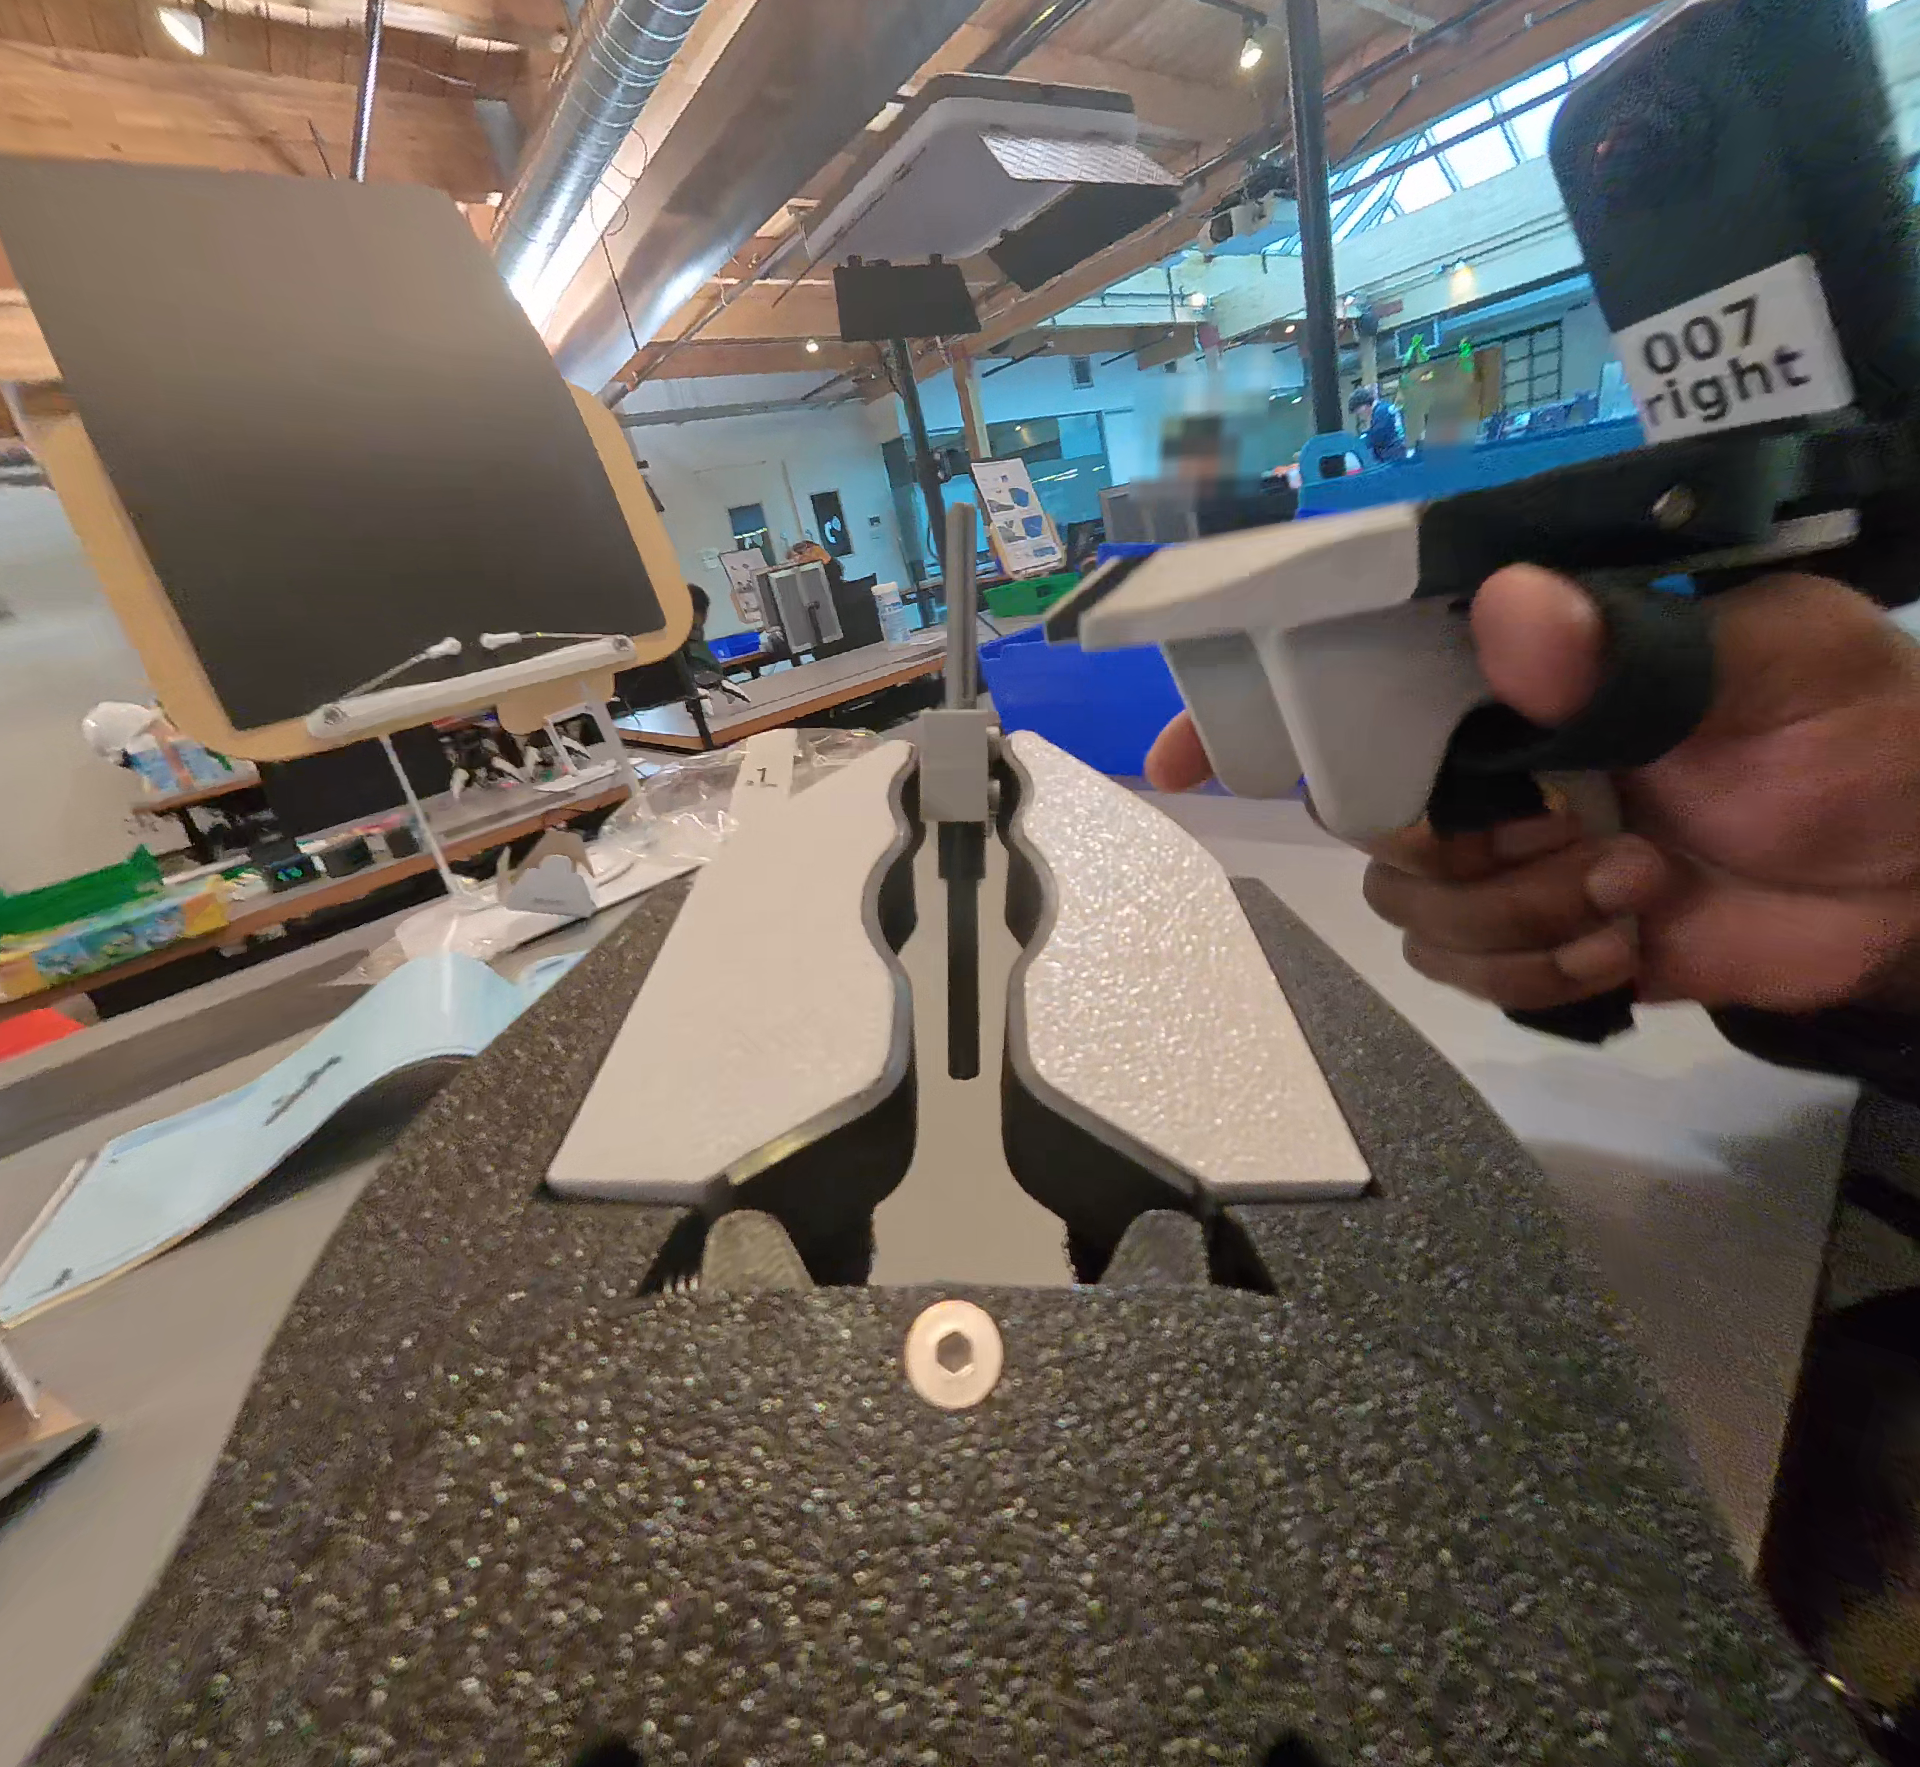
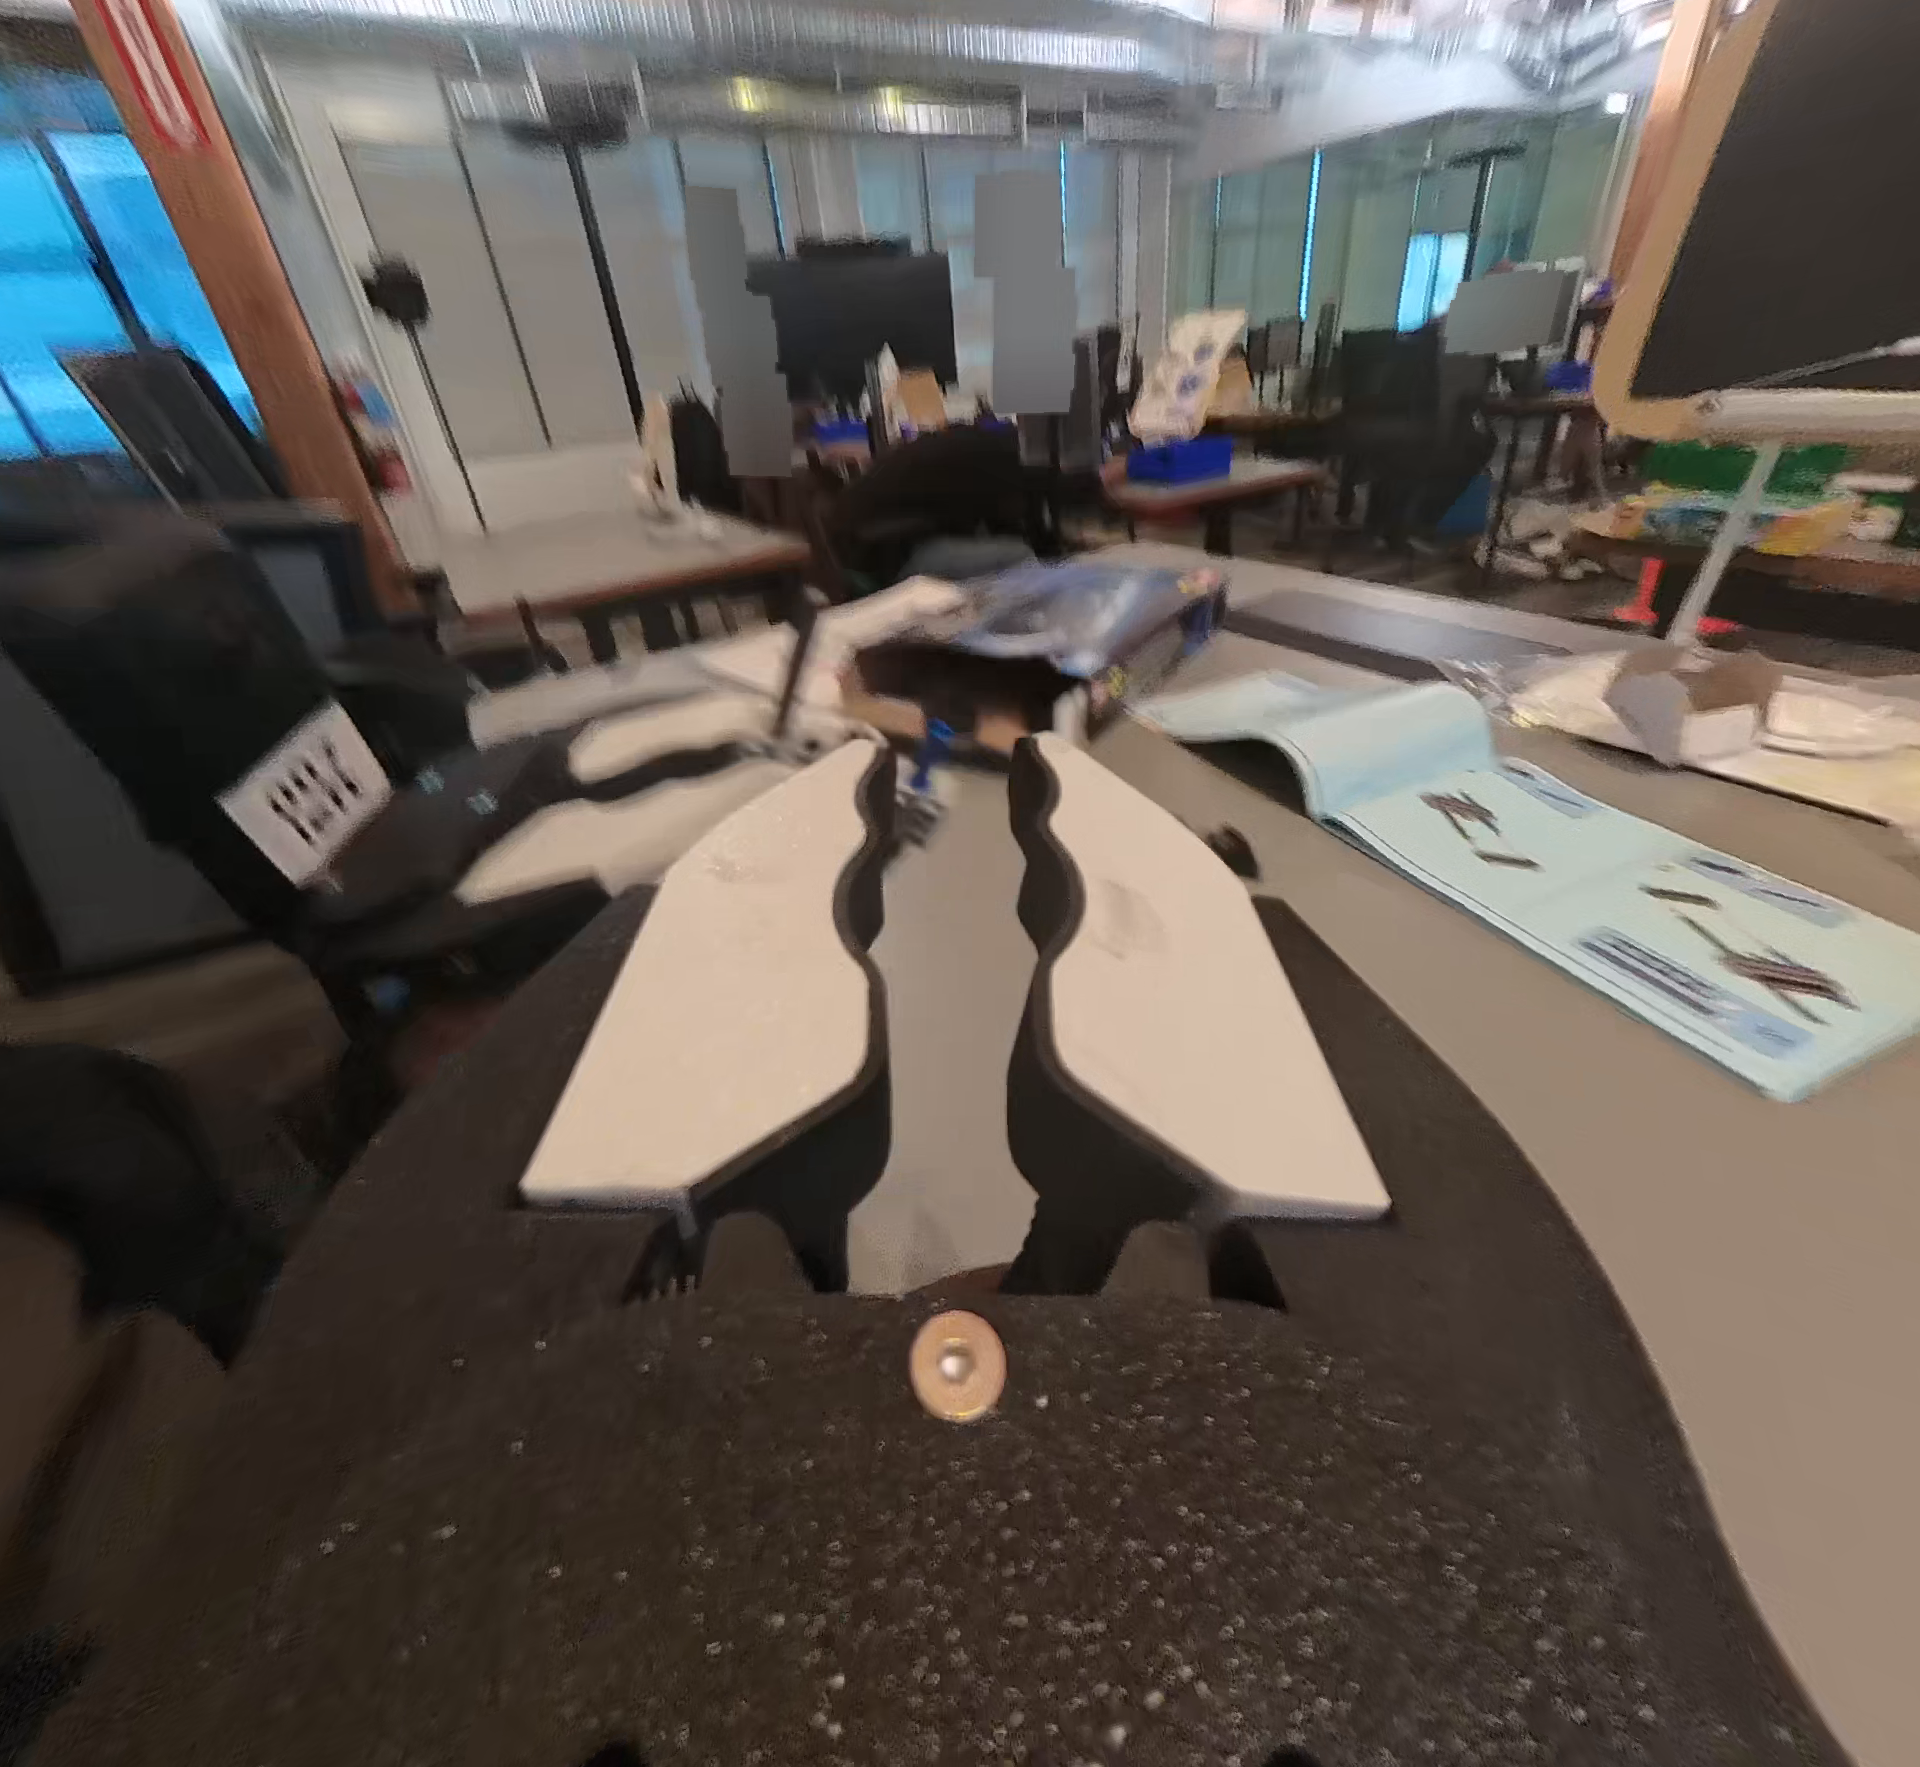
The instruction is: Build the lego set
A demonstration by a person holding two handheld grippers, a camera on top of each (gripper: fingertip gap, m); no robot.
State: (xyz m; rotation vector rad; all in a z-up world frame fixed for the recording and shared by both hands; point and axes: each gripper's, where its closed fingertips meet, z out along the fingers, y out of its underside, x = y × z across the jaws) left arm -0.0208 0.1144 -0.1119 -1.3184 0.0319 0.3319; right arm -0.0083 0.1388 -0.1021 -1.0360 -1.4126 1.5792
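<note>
Left wrist view shows our left gripper [image 1: 961, 761] clamped on a grey block [image 1: 954, 761] with its axle [image 1: 961, 938], so we hold steady while the right gripper [image 2: 951, 782], jaws apart, hovers over the table [image 2: 1558, 1302].

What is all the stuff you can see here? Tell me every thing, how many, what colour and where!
Small grey block on a black rod: one, clamped between the left tongs' fingers.
Open booklet: one, light blue, flat on the grey table, right of the right tongs.
Board: one, black with a tan frame, on a white stand, back left.
Opened box: one, blue, just ahead of the right tongs.
Clear plastic bags: a few, crumpled, beyond the booklet.
Bins: blue, behind the table.
Left tongs: shut on the grey block.
Right tongs: open, nothing pressed between them; a small blue piece sits by the left fingertip, too blurred to identify.
Hand: one, gripping the right tongs' handle.
</note>
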